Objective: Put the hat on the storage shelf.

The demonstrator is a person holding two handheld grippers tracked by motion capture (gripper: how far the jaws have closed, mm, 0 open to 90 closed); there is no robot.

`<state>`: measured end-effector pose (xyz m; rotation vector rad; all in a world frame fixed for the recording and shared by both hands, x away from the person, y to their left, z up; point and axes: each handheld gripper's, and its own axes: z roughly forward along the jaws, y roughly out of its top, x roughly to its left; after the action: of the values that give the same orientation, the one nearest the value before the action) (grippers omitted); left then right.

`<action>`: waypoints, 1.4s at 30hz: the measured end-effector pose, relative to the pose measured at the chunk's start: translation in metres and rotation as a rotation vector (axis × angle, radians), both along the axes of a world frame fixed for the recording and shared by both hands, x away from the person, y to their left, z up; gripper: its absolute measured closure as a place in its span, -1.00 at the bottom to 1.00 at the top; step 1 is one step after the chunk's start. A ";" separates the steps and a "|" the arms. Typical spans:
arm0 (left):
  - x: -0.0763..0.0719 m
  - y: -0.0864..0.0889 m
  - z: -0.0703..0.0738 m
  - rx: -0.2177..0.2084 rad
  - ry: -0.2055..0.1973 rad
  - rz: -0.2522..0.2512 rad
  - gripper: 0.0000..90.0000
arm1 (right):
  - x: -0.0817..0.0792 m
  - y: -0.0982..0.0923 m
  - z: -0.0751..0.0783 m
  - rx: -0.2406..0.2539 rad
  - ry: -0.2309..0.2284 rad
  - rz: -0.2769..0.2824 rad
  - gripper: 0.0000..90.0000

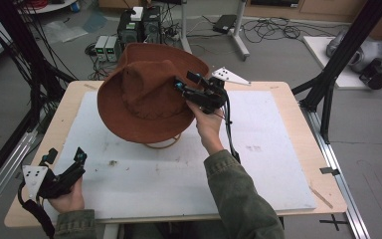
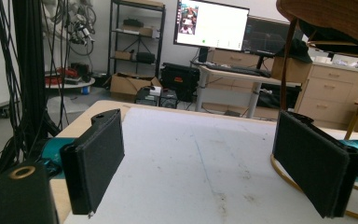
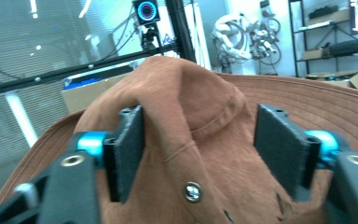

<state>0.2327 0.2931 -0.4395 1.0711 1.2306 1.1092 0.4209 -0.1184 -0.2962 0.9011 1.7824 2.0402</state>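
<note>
Brown felt hat [image 1: 139, 97] with a wide stitched brim and a pinched, dented crown, perched tilted on a wooden stand [image 1: 163, 143] toward the far left of the white mat [image 1: 258, 164] covering the wooden table [image 1: 298, 104]. Seen up close in the right gripper view as rust-brown suede-like fabric [image 3: 200, 116], rows of stitching round the brim, a band seam across the crown and a small metal stud low on the side. Sits well above the mat, brim dipping toward the near side, only the curved wooden ring of the stand visible beneath it. Right gripper [image 1: 188, 85] held at the right side of the crown, jaws apart with the crown's ridge between them, pads standing clear of the fabric on both sides. Left gripper [image 1: 65, 158] resting at the near left corner of the table, well apart from the hat, jaws wide apart with nothing but bare mat between them. In the left gripper view, underside of the brim [image 2: 331, 14] visible at upper right, with the stand's thin uprights [image 2: 286, 60] running down to its ring base on the mat. No containers on the table.
</note>
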 end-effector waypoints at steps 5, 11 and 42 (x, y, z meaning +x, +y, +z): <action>0.000 0.000 0.000 0.002 0.000 -0.001 -0.63 | -0.001 -0.005 0.002 0.000 0.008 -0.022 -0.52; 0.000 0.000 0.000 0.001 0.001 -0.003 -0.63 | -0.007 -0.020 0.006 -0.009 -0.012 -0.065 -0.55; 0.001 -0.003 0.000 0.013 0.004 -0.007 -0.63 | -0.035 -0.119 -0.022 -0.019 0.007 -0.281 -0.59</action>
<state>0.2332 0.2899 -0.4390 1.0880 1.2234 1.1115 0.3859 -0.2373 -0.3186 1.0855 1.5738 1.8412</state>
